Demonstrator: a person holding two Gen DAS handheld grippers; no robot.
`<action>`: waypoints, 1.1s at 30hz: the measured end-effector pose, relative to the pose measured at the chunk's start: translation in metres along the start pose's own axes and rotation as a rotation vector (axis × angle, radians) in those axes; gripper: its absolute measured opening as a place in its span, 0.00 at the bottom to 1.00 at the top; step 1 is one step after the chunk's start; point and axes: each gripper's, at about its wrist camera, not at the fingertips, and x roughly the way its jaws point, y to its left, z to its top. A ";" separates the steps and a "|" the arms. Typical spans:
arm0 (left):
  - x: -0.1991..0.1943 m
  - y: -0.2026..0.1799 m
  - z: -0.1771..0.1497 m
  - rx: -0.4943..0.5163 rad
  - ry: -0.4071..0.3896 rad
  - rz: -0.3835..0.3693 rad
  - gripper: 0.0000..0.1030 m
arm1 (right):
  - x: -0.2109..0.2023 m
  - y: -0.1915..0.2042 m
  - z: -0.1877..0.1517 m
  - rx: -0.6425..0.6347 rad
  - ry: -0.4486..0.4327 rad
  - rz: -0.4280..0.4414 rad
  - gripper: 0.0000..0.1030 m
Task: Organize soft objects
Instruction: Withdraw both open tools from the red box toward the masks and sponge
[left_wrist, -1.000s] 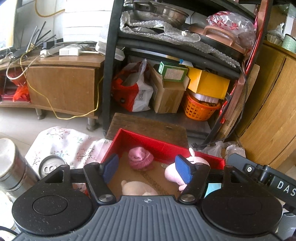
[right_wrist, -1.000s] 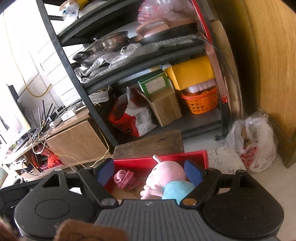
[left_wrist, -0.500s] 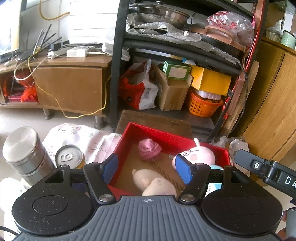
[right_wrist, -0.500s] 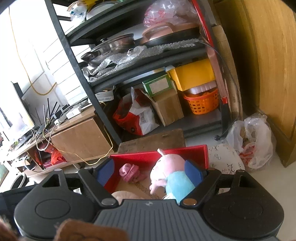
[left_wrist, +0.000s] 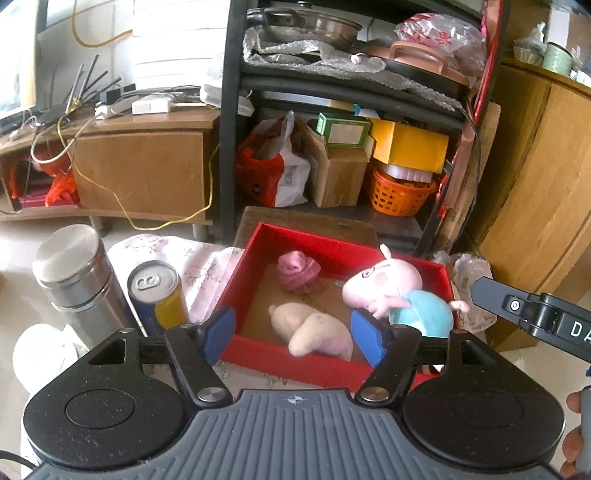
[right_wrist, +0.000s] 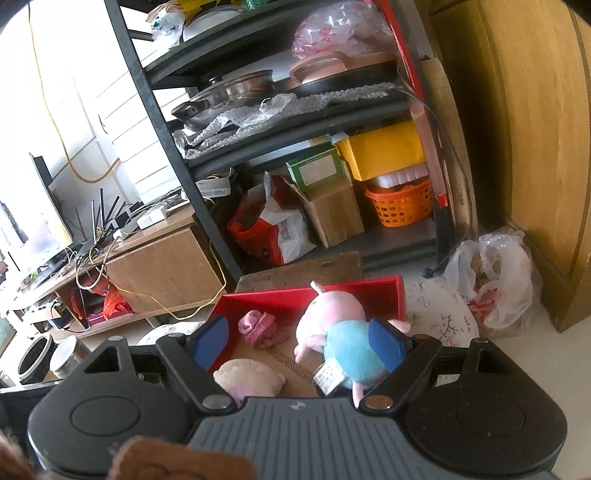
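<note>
A red box (left_wrist: 243, 266) with a brown floor sits on the cloth-covered table. In it lie a pink knitted piece (left_wrist: 297, 270), a cream and pink plush (left_wrist: 314, 329) and a pink pig plush in a blue shirt (left_wrist: 397, 291). My left gripper (left_wrist: 293, 334) is open and empty above the box's near wall. My right gripper (right_wrist: 297, 341) is open over the box (right_wrist: 295, 295); the pig plush (right_wrist: 341, 341) lies between its fingers, free. The knitted piece (right_wrist: 258, 326) and cream plush (right_wrist: 245, 376) show there too.
A steel flask (left_wrist: 79, 273), a drink can (left_wrist: 157, 290) and a white object (left_wrist: 40, 354) stand left of the box. Behind are a black shelf rack (left_wrist: 229, 122) with bags, boxes and an orange basket (left_wrist: 399, 192), and a wooden cabinet (left_wrist: 546, 177) at the right.
Both grippers have pulled back and up from the box, so more of it and the three soft things shows. The flask and can have come into the left wrist view.
</note>
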 end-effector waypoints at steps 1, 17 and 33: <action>-0.001 0.000 -0.002 0.005 0.000 0.001 0.68 | -0.002 0.000 -0.001 -0.003 0.001 0.000 0.55; -0.023 0.002 -0.032 0.028 0.024 -0.018 0.68 | -0.030 0.004 -0.029 -0.038 -0.001 -0.015 0.55; -0.044 0.003 -0.066 0.052 0.052 -0.032 0.68 | -0.064 0.000 -0.067 -0.036 0.024 -0.022 0.55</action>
